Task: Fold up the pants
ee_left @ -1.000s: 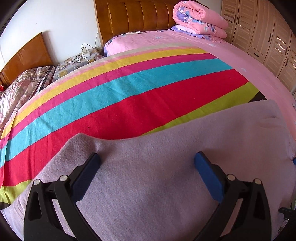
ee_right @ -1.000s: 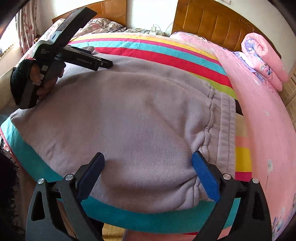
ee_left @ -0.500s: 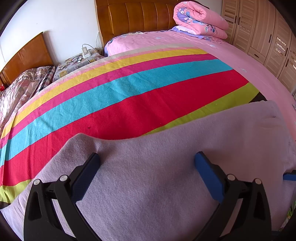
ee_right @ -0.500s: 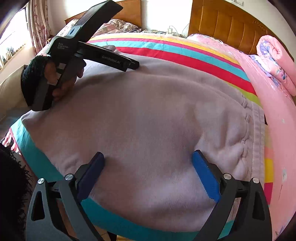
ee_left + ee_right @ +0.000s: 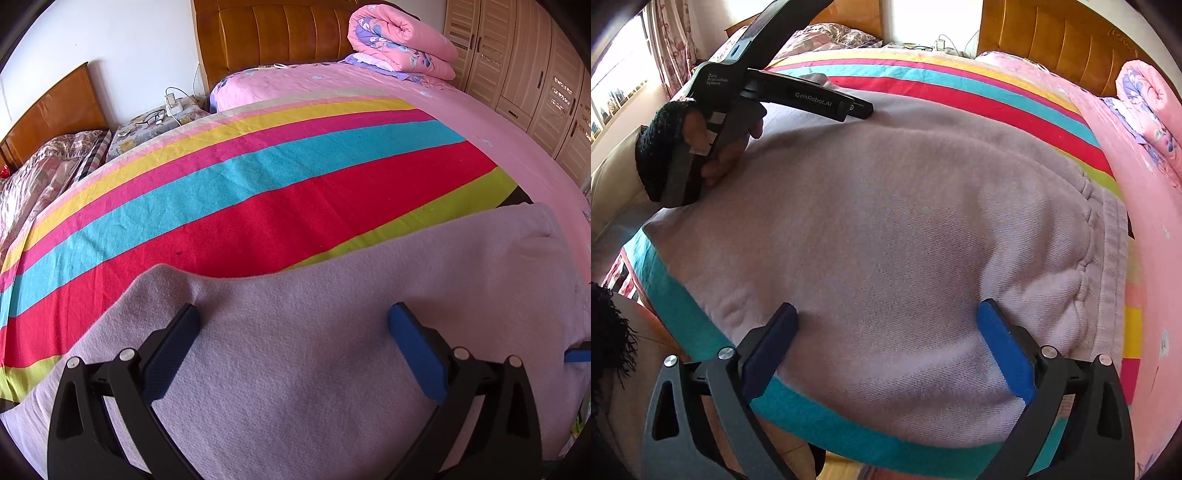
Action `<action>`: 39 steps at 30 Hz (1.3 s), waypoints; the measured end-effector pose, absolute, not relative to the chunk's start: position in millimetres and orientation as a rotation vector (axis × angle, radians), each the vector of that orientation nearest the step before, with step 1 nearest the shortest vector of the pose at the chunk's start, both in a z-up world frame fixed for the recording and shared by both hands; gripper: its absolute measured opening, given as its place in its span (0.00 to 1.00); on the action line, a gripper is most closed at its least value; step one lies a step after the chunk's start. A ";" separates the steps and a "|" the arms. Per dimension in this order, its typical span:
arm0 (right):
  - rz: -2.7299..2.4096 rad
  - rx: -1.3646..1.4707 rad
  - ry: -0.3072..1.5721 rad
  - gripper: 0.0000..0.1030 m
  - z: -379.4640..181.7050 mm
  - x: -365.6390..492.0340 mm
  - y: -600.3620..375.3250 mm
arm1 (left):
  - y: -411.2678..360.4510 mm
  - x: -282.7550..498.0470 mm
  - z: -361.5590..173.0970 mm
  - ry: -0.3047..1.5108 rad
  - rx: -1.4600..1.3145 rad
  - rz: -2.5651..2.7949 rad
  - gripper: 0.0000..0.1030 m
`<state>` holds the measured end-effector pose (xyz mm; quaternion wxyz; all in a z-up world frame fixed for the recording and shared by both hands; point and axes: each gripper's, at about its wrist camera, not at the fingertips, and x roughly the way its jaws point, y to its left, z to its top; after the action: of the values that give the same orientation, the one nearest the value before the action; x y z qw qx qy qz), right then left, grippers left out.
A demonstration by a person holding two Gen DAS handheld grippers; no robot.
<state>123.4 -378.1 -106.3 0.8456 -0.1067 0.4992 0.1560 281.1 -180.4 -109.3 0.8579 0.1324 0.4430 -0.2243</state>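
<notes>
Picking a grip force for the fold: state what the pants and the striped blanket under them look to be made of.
Pants: likely thick cotton-blend fleece, matte pale lilac, with a fine knit grain, soft puckers and a gathered elastic waistband.
Striped blanket: probably woven cotton, matte, with a coarse visible weave and flat colour bands; the fibre cannot be confirmed.

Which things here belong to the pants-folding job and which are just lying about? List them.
Job: lilac pants; left tool, open over the pants; right tool, open over them near the waistband.

Lying about: striped blanket beneath; rolled pink quilt; glasses; charger; wardrobe.
</notes>
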 end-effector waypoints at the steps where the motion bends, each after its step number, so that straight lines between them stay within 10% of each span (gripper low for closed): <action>1: 0.322 -0.222 1.046 0.95 -106.9 122.4 -376.8 | -180.3 281.2 -109.3 0.930 0.278 -0.471 0.99; 11: 0.150 -0.223 1.058 0.95 -100.7 118.7 -362.8 | -154.1 275.9 -92.3 1.008 0.272 -0.416 0.99; 27: 0.633 -0.371 0.858 0.95 -74.3 230.3 -45.8 | 205.1 191.0 -55.6 0.893 -0.122 0.149 0.99; 39: 0.617 -0.307 0.940 0.95 -109.8 268.9 -20.2 | 222.3 158.0 -98.9 0.928 -0.059 0.222 0.99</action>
<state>268.9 -20.2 -109.8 0.8349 -0.1449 0.4437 0.2916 158.0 222.3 -98.9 0.8878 -0.0286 0.4468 0.1066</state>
